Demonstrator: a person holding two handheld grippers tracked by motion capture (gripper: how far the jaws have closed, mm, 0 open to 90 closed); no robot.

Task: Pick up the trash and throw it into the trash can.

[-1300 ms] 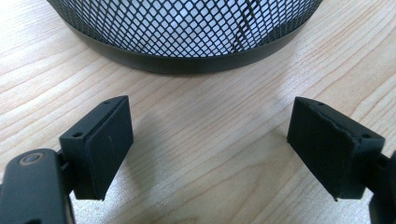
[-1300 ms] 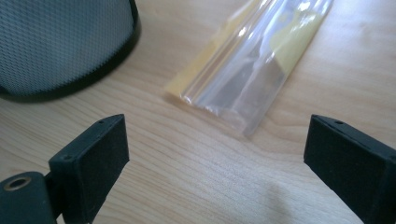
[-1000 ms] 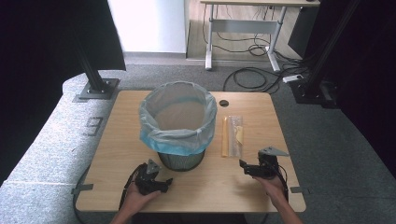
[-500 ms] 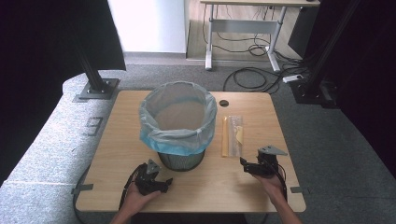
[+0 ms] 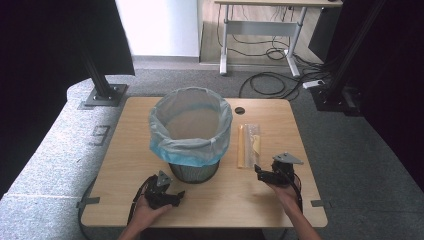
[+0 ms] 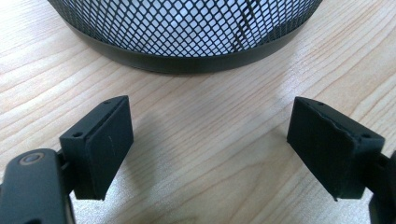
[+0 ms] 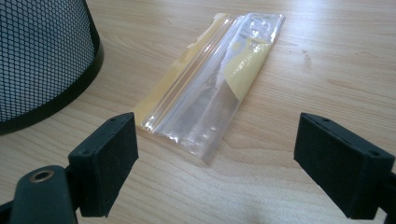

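Observation:
A black mesh bin (image 5: 194,172) lined with a pale blue bag (image 5: 190,127) stands mid-table. To its right lies a clear zip bag with something yellow inside (image 5: 248,145). My left gripper (image 5: 175,196) rests near the front edge, open and empty, pointing at the bin's mesh base (image 6: 187,32). My right gripper (image 5: 260,172) sits at the front right, open and empty, its jaws wide apart just short of the zip bag (image 7: 215,88). The bin's mesh wall (image 7: 42,60) shows at the left of the right gripper view.
A small black round cap (image 5: 239,110) lies on the wooden table (image 5: 125,150) behind the zip bag. Dark stands flank the table at left and right. A desk and cables on the floor lie beyond the far edge.

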